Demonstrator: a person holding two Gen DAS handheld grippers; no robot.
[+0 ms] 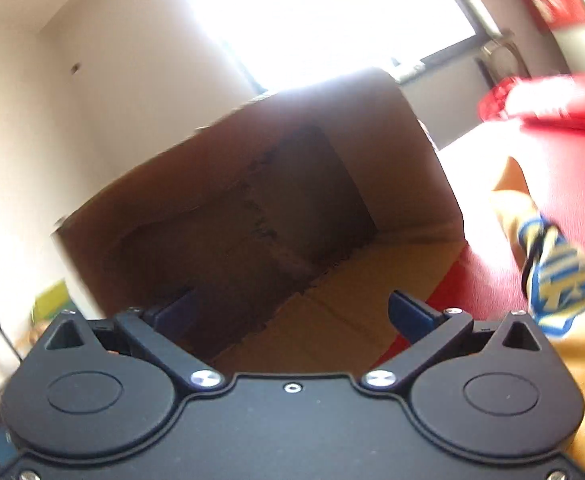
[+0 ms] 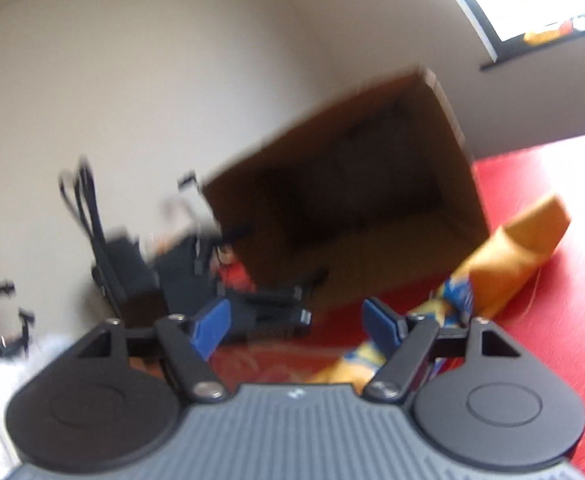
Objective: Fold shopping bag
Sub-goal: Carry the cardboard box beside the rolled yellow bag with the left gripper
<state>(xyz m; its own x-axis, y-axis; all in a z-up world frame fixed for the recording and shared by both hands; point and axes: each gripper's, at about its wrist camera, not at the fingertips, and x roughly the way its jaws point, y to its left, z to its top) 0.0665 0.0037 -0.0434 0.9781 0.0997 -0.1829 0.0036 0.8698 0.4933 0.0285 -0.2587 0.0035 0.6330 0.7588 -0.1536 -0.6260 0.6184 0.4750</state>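
The shopping bag (image 2: 508,248), orange-yellow cloth with a blue and yellow printed patch, lies on the red surface (image 2: 552,184) just beside the open cardboard box (image 2: 356,208), on the box's right. In the right wrist view it looks bunched and humped, with one end sticking up rather than pressed flat, so as far as the blurred pictures show it is not lying as a neat folded packet. Whether any fold is already in it I cannot tell; flattening and squaring it appears to be what is left.

In the left wrist view the same bag (image 1: 548,276) runs down the right edge, next to the box (image 1: 252,200), with a blurred red shape above it that I cannot identify.

The left gripper (image 1: 292,312) has its blue-padded fingers wide apart and grasps nothing; it points into the mouth of the box, tilted upward toward the bright window (image 1: 324,12). The right gripper (image 2: 296,324) is also spread with nothing between its fingers, aimed at the near lower edge of the box, the bag just to the right of its right finger.
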